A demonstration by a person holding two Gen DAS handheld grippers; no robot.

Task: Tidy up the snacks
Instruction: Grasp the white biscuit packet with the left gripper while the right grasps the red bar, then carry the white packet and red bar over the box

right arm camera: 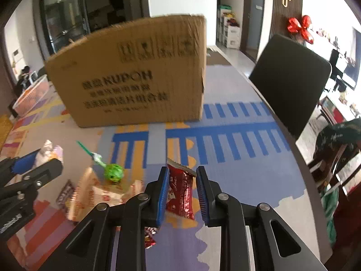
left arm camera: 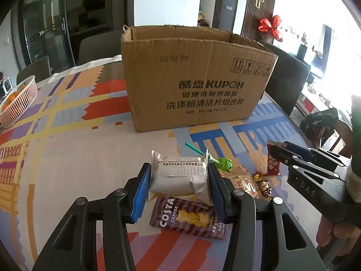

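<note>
At lower centre of the left wrist view, the left gripper [left arm camera: 179, 186] clamps a silver foil snack pack [left arm camera: 179, 177] above a brown Costa biscuit packet [left arm camera: 188, 218], before the open cardboard box [left arm camera: 196, 79]; in the right wrist view, the right gripper [right arm camera: 182, 193] stands partly open around a red candy wrapper [right arm camera: 180, 193], touching one pad only
</note>
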